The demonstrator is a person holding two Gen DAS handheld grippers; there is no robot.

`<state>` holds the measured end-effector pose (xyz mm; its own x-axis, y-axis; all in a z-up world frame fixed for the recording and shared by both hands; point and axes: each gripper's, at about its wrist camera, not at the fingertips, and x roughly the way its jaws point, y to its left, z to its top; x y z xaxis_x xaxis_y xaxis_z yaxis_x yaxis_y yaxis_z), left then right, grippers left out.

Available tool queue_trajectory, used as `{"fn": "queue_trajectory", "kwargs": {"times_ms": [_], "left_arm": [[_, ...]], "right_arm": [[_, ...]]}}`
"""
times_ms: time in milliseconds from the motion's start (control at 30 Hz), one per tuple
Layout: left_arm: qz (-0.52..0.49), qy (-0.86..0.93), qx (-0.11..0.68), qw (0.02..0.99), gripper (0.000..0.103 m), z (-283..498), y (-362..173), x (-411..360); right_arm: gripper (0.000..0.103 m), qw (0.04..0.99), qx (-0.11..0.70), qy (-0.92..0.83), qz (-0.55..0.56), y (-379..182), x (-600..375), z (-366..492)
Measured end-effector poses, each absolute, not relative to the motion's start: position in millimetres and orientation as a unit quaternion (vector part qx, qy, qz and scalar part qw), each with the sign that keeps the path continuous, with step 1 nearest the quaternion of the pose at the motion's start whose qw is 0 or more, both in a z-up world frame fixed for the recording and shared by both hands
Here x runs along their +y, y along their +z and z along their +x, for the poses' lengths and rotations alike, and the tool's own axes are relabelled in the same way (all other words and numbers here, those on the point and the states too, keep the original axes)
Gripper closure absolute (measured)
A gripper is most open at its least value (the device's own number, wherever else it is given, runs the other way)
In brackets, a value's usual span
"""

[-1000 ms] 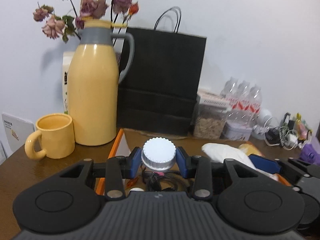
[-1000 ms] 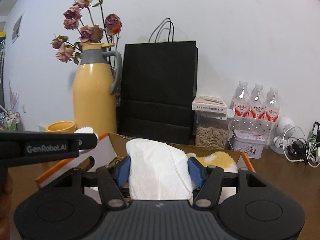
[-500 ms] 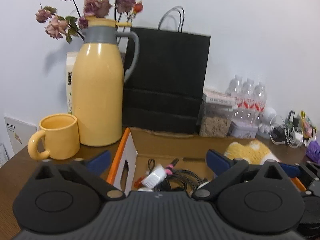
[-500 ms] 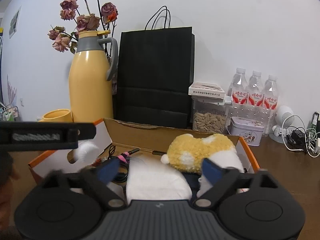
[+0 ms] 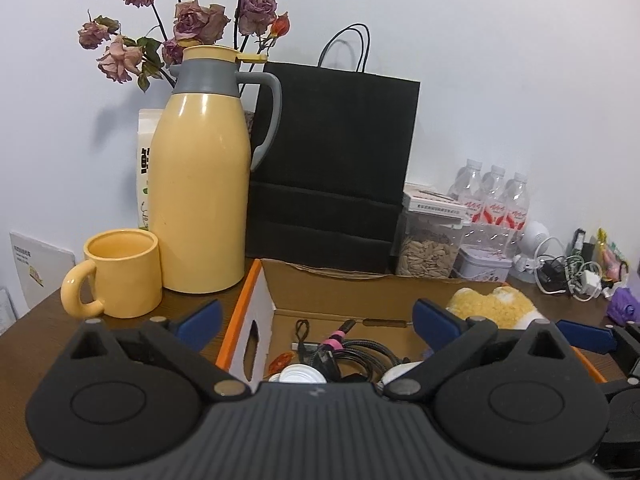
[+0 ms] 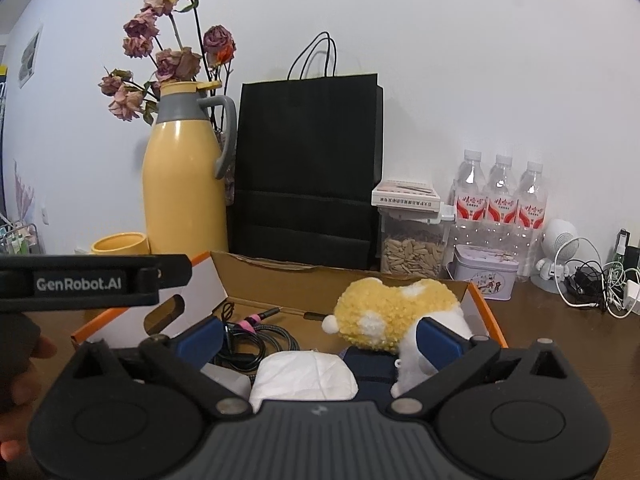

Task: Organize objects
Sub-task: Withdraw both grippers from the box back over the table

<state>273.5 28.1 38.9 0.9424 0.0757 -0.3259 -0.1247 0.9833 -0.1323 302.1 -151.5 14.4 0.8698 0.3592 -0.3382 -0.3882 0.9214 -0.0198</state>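
An open cardboard box (image 5: 245, 305) with an orange rim stands on the brown table. Inside lie black cables (image 5: 354, 350), a white round cap (image 5: 300, 374) and a yellow plush toy (image 5: 492, 306). My left gripper (image 5: 316, 320) hovers over the box's left half, open, with nothing between its blue pads. In the right wrist view, my right gripper (image 6: 320, 340) is open above a white packet (image 6: 306, 376) that rests in the box (image 6: 486, 312) beside the plush toy (image 6: 396, 312) and a dark blue item (image 6: 372, 364). The left gripper's body (image 6: 92, 282) crosses that view's left side.
Behind the box stand a yellow thermos jug (image 5: 200, 200) with dried roses, a yellow mug (image 5: 120, 272), a black paper bag (image 5: 332, 168), a seed jar (image 5: 428, 248), water bottles (image 5: 496, 204) and a tin (image 5: 484, 268). Tangled chargers (image 5: 568, 276) lie at the right.
Both grippers have opened wide. The white cap left the left gripper's pads and now lies in the box. The white packet dropped from the right gripper into the box.
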Motion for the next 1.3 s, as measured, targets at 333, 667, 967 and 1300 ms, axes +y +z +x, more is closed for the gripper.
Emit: {"fn": "queue_trajectory", "kwargs": {"times_ms": [333, 667, 967, 1300], "left_arm": [[-0.06, 0.045, 0.133, 0.988, 0.0, 239, 54, 29], [-0.02, 0.014, 0.138, 0.99, 0.0, 199, 37, 19], [0.006, 0.001, 0.195, 0.981, 0.0, 174, 4, 13], [-0.017, 0.016, 0.238, 0.971, 0.0, 152, -18, 23]], "right_arm": [[0.0, 0.97, 0.147, 0.19, -0.044, 27, -165, 271], [0.0, 0.966, 0.162, 0.194, -0.06, 10, -181, 236], [0.0, 0.953, 0.199, 0.211, -0.086, -13, -182, 203], [0.0, 0.938, 0.24, 0.232, -0.092, -29, -180, 177]]}}
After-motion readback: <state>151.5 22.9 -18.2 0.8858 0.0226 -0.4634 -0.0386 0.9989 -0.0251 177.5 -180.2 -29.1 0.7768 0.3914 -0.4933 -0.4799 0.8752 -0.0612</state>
